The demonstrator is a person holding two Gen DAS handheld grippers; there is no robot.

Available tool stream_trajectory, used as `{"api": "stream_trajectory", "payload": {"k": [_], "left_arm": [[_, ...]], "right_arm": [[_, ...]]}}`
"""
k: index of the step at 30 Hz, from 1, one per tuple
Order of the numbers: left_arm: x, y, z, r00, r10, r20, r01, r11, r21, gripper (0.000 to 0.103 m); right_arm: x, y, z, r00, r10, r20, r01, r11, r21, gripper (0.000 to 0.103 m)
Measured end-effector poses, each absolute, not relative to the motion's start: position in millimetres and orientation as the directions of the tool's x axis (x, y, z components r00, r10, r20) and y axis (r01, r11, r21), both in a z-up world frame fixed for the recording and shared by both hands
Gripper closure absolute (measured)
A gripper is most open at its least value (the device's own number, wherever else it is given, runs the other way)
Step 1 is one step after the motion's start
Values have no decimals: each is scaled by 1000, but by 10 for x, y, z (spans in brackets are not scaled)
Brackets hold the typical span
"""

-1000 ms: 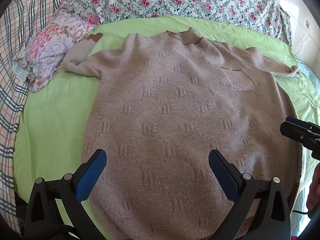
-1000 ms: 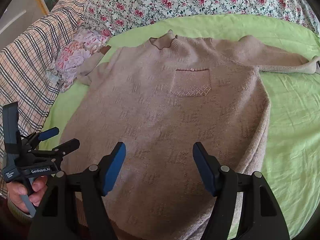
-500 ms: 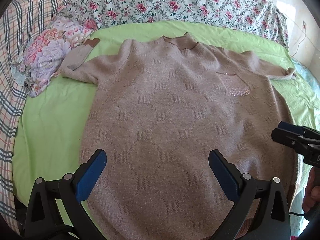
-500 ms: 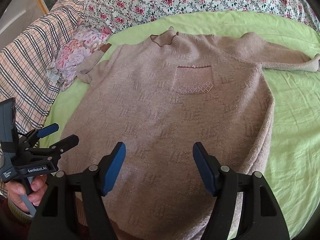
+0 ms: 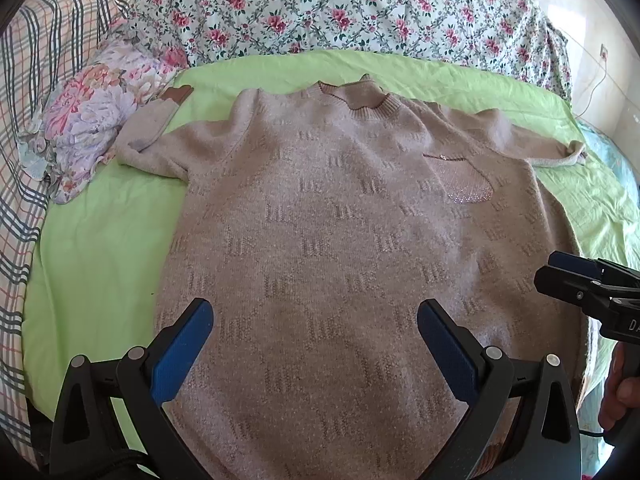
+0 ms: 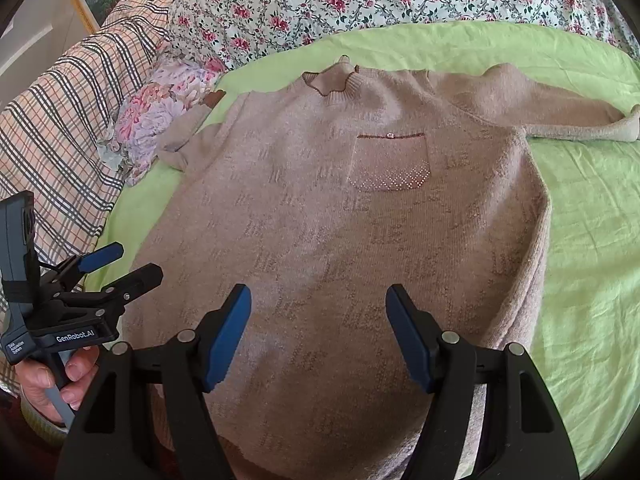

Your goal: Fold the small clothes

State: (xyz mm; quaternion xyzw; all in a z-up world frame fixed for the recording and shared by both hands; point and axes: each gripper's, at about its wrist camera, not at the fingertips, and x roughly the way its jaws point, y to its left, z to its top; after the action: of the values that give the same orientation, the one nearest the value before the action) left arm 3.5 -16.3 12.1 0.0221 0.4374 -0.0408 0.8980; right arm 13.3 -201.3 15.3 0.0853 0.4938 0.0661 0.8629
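One beige knit sweater (image 5: 340, 248) lay flat, front up, on the lime-green sheet (image 5: 96, 248), collar toward the flowered quilt (image 5: 360, 4). Its chest pocket (image 6: 390, 162) carried a studded lower band. One sleeve reached out toward the sheet's far edge; the other bent up against a bunched floral cloth (image 5: 92, 120), beside the plaid blanket (image 6: 60, 128). Both grippers were held above the hem end of the garment. The left gripper (image 5: 314, 344) had its blue pads spread wide, nothing between them. The right gripper (image 6: 318, 336) likewise stood parted and empty, clear of the knit. A hand (image 6: 52, 380) grasped the left tool's handle.
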Motion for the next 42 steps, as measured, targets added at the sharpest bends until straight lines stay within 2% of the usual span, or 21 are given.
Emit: {"api": "stream_trajectory", "payload": {"k": [5,9,15,20,24,26,31,39,42], "left_arm": [[49,-187,127,639,-43,-768,99,995,27,1],[74,-207,109,628,-35,-777,106,994,40,1],[148,-195,52,610,-40,-792,102,994,29,1],[307,-167,29,598,-23,-801,89,995,37,1],[468,-132,52,598,-11,-801,72,997,40,1],[564,-117,71,600,-5,-800,64,997,42,1],[771,-101,105,601,5,-799,52,998,46,1],[1032,-199,11,561,15,-828,58,997,57,1],[1106,-261,-47,545,27,-838,66,995,75,1]], "right_arm": [[137,-2028,145,524,218,-823,-38,972,234,32],[144,-2029,157,501,201,-841,-29,976,216,23],[94,-2131,159,549,200,-812,-5,972,236,23],[43,-2397,197,573,139,-808,55,977,208,23],[52,-2828,252,611,108,-784,141,960,241,23],[24,-3054,331,640,37,-768,187,961,202,23],[-42,-3804,590,675,-80,-733,337,918,211,23],[243,-5258,833,669,-211,-713,562,771,300,27],[454,-5712,800,670,-200,-715,602,709,366,31]]}}
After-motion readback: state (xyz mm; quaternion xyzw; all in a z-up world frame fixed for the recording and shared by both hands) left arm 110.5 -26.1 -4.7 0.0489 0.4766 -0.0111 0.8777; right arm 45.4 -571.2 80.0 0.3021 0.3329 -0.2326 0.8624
